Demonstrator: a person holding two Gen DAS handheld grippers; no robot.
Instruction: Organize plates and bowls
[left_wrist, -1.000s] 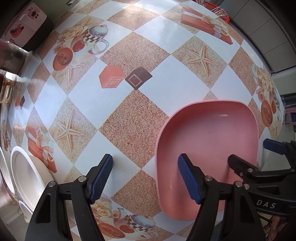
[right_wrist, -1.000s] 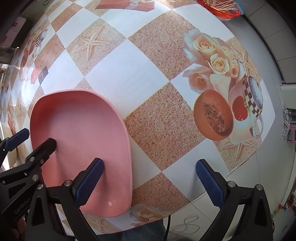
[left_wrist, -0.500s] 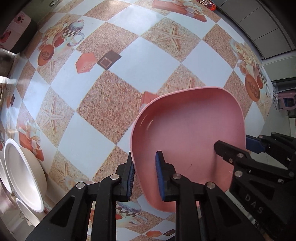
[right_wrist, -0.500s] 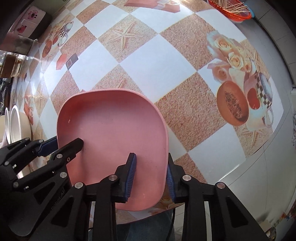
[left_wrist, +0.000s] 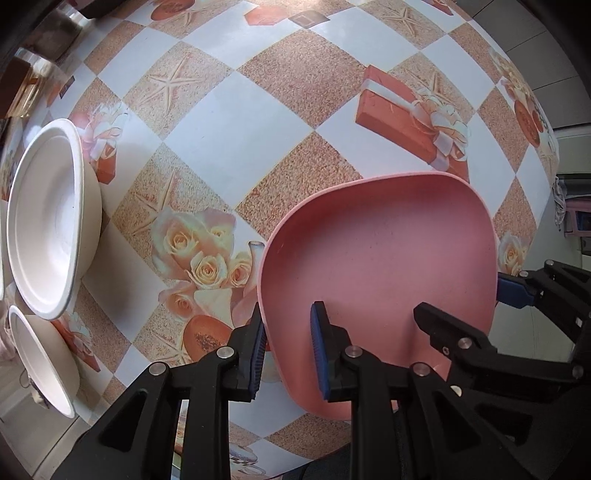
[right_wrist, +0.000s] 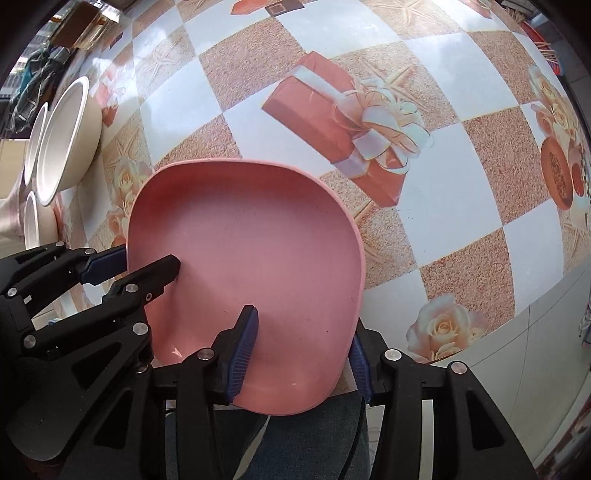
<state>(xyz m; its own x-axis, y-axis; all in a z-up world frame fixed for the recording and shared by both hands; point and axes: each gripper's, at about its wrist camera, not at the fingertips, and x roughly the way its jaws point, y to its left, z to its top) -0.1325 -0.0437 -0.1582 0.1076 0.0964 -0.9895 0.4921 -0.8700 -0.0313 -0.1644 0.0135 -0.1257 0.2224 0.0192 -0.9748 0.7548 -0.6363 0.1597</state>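
Item: shallow pink rounded-square plastic plate, carried clear of the checked, rose-printed tablecloth near its front edge.

Left gripper: a second ago wide open over bare cloth; now clamped on the plate's left rim, one pad inside, one outside.

Right gripper: formerly spread wide beside the plate; now astride the right rim, jaws easing open, pad contact uncertain.

Stacked white round bowls: well apart, leftward. Judged: lift achieved, transfer toward the stack pending.
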